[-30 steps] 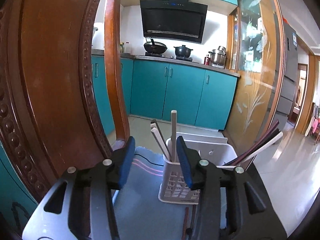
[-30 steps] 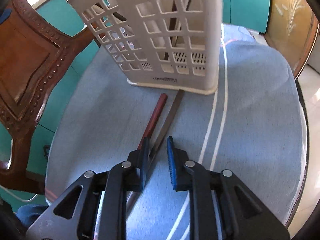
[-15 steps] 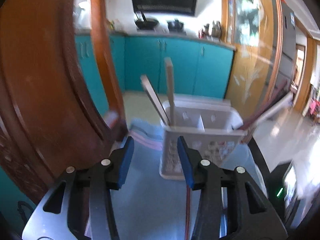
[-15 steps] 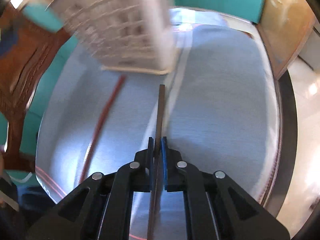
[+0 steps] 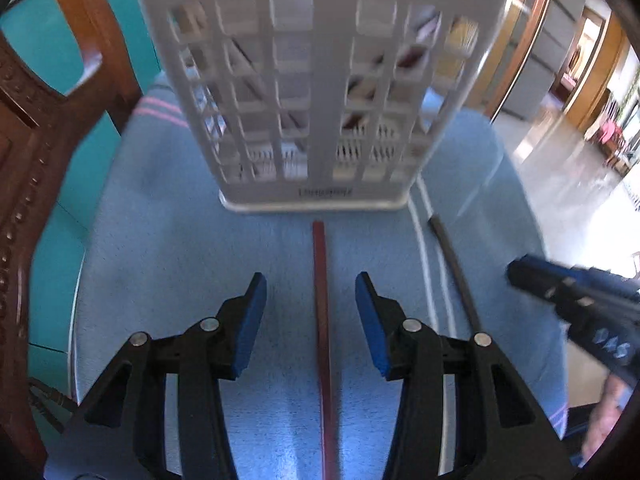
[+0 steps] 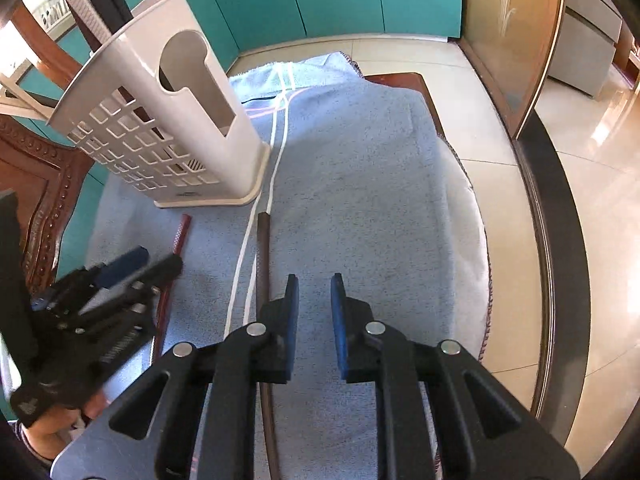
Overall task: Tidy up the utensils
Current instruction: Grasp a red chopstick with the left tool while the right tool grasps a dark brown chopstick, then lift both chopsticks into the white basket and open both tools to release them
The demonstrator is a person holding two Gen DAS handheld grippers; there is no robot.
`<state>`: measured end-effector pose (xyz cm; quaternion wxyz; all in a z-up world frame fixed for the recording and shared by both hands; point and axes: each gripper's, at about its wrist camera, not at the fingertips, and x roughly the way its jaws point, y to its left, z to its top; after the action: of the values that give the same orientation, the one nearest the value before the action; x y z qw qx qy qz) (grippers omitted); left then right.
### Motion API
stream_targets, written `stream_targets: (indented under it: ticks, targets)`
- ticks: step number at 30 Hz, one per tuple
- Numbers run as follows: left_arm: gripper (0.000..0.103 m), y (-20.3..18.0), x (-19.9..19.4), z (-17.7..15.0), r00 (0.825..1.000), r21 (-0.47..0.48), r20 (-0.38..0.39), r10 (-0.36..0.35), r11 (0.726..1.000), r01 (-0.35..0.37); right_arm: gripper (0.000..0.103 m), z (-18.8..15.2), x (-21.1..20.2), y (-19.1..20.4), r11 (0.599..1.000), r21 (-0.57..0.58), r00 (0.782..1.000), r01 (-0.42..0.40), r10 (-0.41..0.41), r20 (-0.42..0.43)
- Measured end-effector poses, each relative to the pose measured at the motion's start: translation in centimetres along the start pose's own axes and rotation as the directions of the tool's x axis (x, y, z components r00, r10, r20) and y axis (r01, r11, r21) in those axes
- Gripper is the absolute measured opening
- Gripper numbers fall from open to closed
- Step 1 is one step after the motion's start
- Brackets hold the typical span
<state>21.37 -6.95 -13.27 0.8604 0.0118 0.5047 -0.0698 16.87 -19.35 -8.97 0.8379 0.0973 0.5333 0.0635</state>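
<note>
- The red chopstick (image 5: 321, 300) lies flat on the blue cloth (image 5: 168, 248), running straight ahead between the fingers of the left gripper (image 5: 311, 292), its far tip just short of the foot of the white utensil basket (image 5: 320, 92).
- The left gripper's blue pads stand apart on either side of the red chopstick without touching it; the jaws have just been closing a little, and nothing is clamped yet.
- The dark brown chopstick (image 6: 263, 264) lies on the same cloth, just left of the right gripper (image 6: 314, 294) and passing under its left finger, its far tip also near the basket's foot.
- The right gripper's jaws have just been opening and stand slightly apart with only bare cloth between them; it holds nothing.
- Ahead of both grippers the basket stands upright on the surface, with several chopsticks already leaning inside its compartments, seen through the lattice.
- My judgement: the job is partly done. Some utensils are stowed, while these two loose chopsticks remain on the cloth.
- The left gripper looks lined up to take the red one; the brown one seems set aside for later.
- A carved wooden chair (image 5: 28, 140) stands off to the left of the surface.
</note>
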Motion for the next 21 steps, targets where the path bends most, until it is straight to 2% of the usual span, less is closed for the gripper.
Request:
stream_targets:
  ticks: [2, 3, 7, 12, 16, 21]
  targets:
    - [0.032, -0.1, 0.6, -0.2, 1.0, 0.014, -0.01, 0.011, 1.0, -0.011, 0.017, 0.2, 0.3, 0.4, 1.0, -0.006, 1.0, -0.001, 0.001, 0.006]
    - [0.022, -0.2, 0.6, -0.4, 1.0, 0.025, -0.009, 0.013, 1.0, -0.013, 0.018, 0.1, 0.1, 0.4, 1.0, -0.01, 1.0, -0.001, 0.001, 0.012]
    - [0.009, -0.4, 0.2, -1.0, 0.999, 0.059, -0.03, -0.027, 0.998, 0.029, 0.018, -0.1, -0.1, 0.9, 1.0, -0.03, 1.0, -0.006, 0.006, 0.026]
    - [0.008, -0.5, -0.8, -2.6, 0.997, 0.07, -0.044, -0.064, 0.995, 0.067, 0.025, 0.0, 0.6, 2.0, 0.998, -0.064, 1.0, -0.001, 0.003, 0.028]
    - [0.008, -0.3, -1.6, -3.3, 0.999, 0.053, -0.015, -0.047, 0.997, 0.048, 0.027, -0.1, 1.6, 3.2, 0.994, -0.105, 0.999, 0.033, -0.03, 0.032]
    - [0.021, 0.0, -0.9, -3.4, 0.999, 0.016, -0.007, -0.042, 0.999, 0.042, 0.027, -0.5, 2.4, 4.1, 0.985, -0.159, 0.997, 0.073, -0.067, 0.042]
